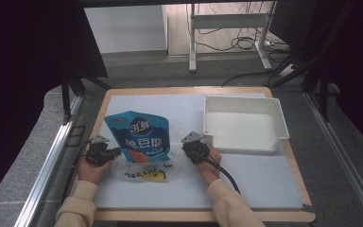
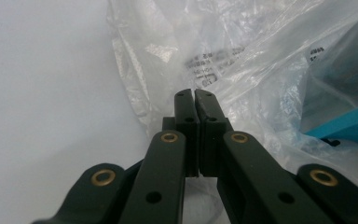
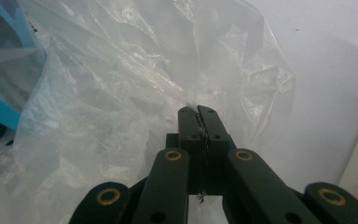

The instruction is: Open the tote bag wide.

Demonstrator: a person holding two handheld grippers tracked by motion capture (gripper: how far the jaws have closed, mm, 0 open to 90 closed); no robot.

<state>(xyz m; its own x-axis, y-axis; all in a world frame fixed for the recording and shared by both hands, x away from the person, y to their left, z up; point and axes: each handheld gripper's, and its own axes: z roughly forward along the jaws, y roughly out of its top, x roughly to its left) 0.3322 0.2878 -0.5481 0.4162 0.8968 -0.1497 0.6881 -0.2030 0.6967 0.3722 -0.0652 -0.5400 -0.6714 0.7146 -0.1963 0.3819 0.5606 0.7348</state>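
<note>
Left gripper, high view: black two-jaw left gripper (image 1: pixel 105 152) in the person's left hand (image 1: pixel 91 169), at the left edge of a crumpled clear plastic bag (image 1: pixel 144 171) on the white table mat (image 1: pixel 264 179).
Right gripper, high view: black right gripper (image 1: pixel 196 147) in the right hand (image 1: pixel 209 166), at the bag's right edge, with its cable trailing back toward the person.
Bag, high view: thin, see-through, with black print and a yellow patch; it lies between the two grippers.
Pouch, high view: a blue stand-up snack pouch (image 1: pixel 141 136) with white and orange print stands between the grippers, its lower part within the bag's film.
Tray, high view: a white rectangular plastic tray (image 1: pixel 244 124) sits just beyond the right gripper, nothing in it.
Left gripper view: jaws pressed together at the tips of the left gripper (image 2: pixel 194 93), with the clear plastic bag (image 2: pixel 177 51) wrinkled directly ahead; film seems pinched between the tips, though the seam is too fine to be sure. Small black print shows just past the tips, the blue pouch (image 2: pixel 349 123) off to their right.
Right gripper view: jaws of the right gripper (image 3: pixel 197 111) closed, a thin pleat of the bag (image 3: pixel 121 93) caught in the seam between them. A corner of the blue pouch (image 3: pixel 2 109) lies far to the left of the tips, bare white mat to the right.
</note>
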